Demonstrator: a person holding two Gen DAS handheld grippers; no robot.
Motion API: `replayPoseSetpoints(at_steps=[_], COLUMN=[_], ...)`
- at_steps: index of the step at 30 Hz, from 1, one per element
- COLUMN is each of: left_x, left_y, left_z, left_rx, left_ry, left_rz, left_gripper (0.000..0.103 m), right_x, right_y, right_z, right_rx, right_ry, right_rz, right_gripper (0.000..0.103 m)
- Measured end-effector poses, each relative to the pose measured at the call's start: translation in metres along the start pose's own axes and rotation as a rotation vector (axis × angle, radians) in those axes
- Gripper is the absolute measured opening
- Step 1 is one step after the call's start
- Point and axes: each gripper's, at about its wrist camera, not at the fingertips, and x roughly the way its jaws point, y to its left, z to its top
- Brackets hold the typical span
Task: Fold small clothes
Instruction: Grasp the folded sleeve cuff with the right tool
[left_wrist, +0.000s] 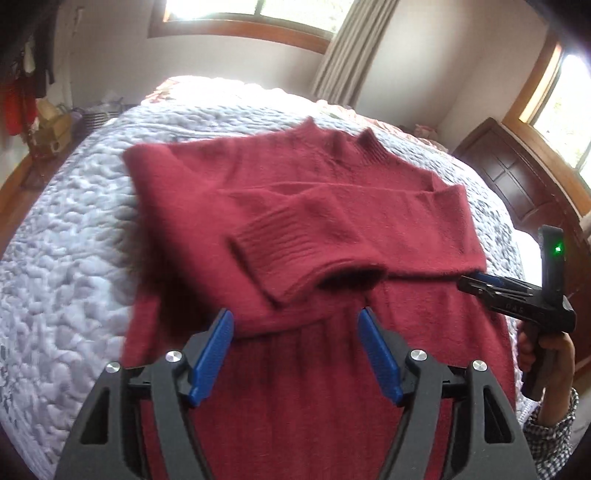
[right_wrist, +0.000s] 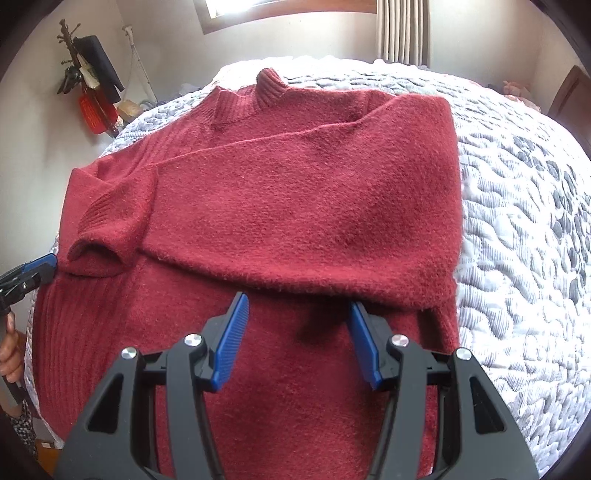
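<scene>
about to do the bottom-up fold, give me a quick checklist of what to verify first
1. Left gripper jaws open, holding nothing: ok.
2. Right gripper jaws open, holding nothing: ok.
3. Both sleeves folded across the red sweater: ok.
4. Ribbed cuff lying flat on the body: ok.
5. Collar flat: not ok, it stands up.
6. Bottom hem straight: cannot tell, out of view.

Pale quilted bedspread (right_wrist: 517, 221) across near and right, beige curtain (left_wrist: 347, 55) beside a wood-framed window (left_wrist: 240, 26) far, dark wooden cabinet (left_wrist: 517, 177) right, coat rack (right_wrist: 85, 66) with hung items far left.
</scene>
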Motion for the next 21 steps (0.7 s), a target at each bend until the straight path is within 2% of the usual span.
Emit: replayPoseSetpoints(at_steps=[2, 6, 10, 15, 21], left_x=[-0.006, -0.007, 0.004, 0.017, 0.009], left_y=[0.021, 0.049, 0.063, 0.073, 0.086], left_z=[0.006, 0.023, 0.032, 0.037, 0.041], left_rx=[-0.033, -0.08, -0.11, -0.144, -0.168], left_ry=[-0.009, -0.016, 0.007, 0.027, -0.002], left_rz=[0.064, 0.119, 0.105, 0.136, 0.165], left_gripper=[0.07, 0.069, 0.069, 0.069, 0.07], right_x=[-0.001, -0.004, 0.0, 0.016, 0.038], right_y=[0.015, 0.059, 0.108, 0.162, 0.211], right_z=[0.006, 0.019, 0.032, 0.044, 0.049], right_rx=[-0.02, -0.113, -0.219, -0.356, -0.472], right_ry=[0.004, -0.002, -0.008, -0.01, 0.015], right_rz=[0.006, 0.047, 0.094, 0.121, 0.16], right_gripper=[0.054, 0.053, 0.052, 0.048, 0.047])
